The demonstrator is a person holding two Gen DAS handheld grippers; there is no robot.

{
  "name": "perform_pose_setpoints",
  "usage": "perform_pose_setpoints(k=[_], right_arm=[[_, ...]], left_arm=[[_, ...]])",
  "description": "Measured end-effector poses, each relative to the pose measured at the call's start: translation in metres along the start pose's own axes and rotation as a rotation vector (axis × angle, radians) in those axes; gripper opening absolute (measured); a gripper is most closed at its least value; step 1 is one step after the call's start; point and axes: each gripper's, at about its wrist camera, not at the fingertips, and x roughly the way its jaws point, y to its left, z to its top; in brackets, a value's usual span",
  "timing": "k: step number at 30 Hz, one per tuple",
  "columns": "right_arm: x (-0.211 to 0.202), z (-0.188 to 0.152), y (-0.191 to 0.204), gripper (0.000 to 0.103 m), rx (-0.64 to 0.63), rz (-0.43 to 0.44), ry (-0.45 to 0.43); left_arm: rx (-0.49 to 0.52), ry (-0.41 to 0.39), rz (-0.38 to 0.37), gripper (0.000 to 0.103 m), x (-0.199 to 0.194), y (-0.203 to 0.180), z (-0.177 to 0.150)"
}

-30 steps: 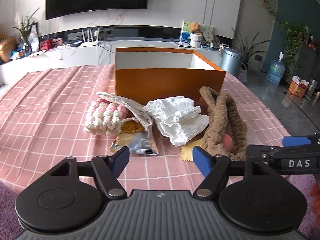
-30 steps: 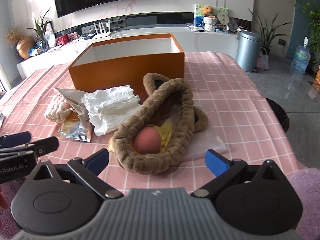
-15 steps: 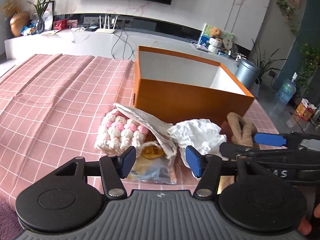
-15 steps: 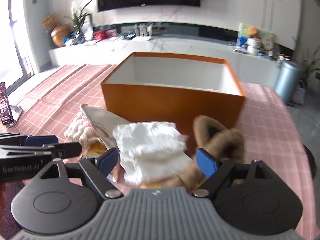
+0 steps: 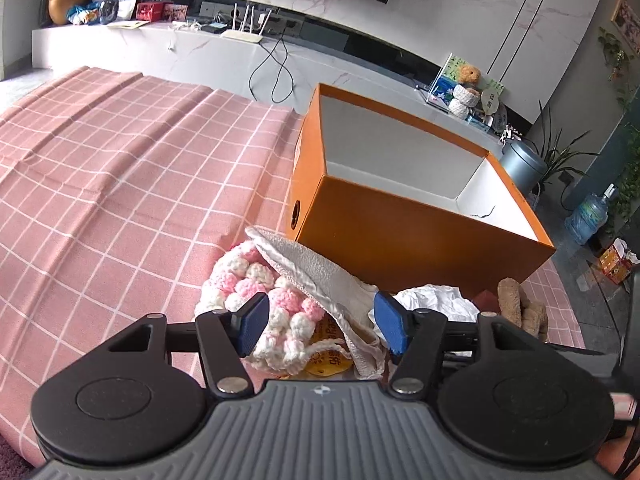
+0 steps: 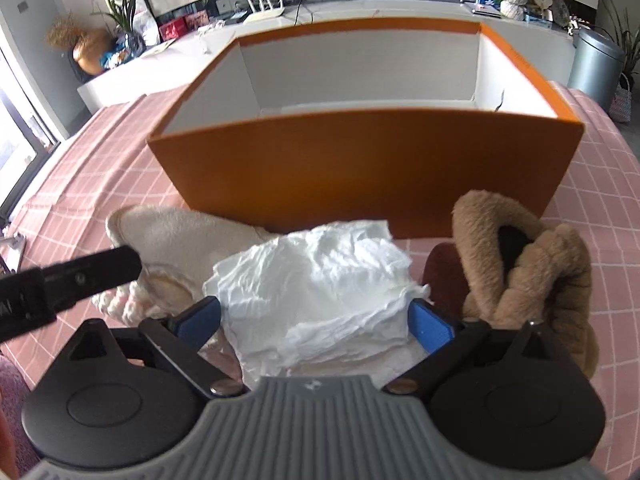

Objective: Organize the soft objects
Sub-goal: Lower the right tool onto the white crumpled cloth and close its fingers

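Observation:
An open orange box (image 5: 404, 236) with a white inside stands on the pink checked cloth; it also shows in the right wrist view (image 6: 360, 160). In front of it lies a heap: a pink-and-white crochet piece (image 5: 256, 292), a cream towel (image 5: 320, 276), a crumpled white cloth (image 6: 320, 288) and a brown plush band (image 6: 532, 264). My left gripper (image 5: 320, 322) is open, its jaws either side of the crochet piece and towel. My right gripper (image 6: 316, 324) is open, its jaws either side of the white cloth.
A yellow snack packet (image 5: 328, 360) lies under the crochet piece. The pink checked cloth (image 5: 120, 184) stretches to the left of the box. A white counter (image 5: 200, 48) runs behind the table. A grey bin (image 5: 520, 168) stands on the floor at the right.
Both grippers have moved forward and down onto the heap. The left one now straddles the crochet piece and towel, the right one the white cloth. Both stay open.

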Motion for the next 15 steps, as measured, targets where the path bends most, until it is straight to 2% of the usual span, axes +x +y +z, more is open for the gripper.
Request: perform_pose_setpoints(k=[2, 5, 8, 10, 12, 14, 15], right_arm=[[0.001, -0.002, 0.004, 0.085, -0.033, -0.013, -0.009], [0.000, -0.002, 0.007, 0.071, -0.076, -0.025, -0.005], [-0.001, -0.003, 0.005, 0.048, -0.082, -0.042, -0.005], [-0.003, -0.002, -0.001, 0.030, -0.051, -0.007, -0.002], [-0.006, -0.002, -0.001, 0.027, -0.055, -0.008, -0.009], [-0.013, -0.003, 0.002, 0.024, -0.081, -0.021, -0.031], [-0.017, -0.004, 0.003, 0.024, -0.092, -0.022, -0.044]], left_arm=[[0.004, -0.002, 0.004, 0.061, 0.003, -0.001, 0.000], [0.012, 0.000, 0.007, 0.054, 0.007, -0.002, 0.001], [0.004, 0.008, 0.006, 0.053, 0.012, -0.004, 0.003], [0.008, 0.003, 0.024, 0.053, 0.016, -0.007, 0.004], [0.021, 0.007, 0.033, 0.050, 0.020, -0.011, 0.007], [0.045, 0.010, 0.052, 0.031, 0.022, -0.016, 0.008], [0.052, 0.007, 0.046, 0.029, 0.022, -0.017, 0.008]])
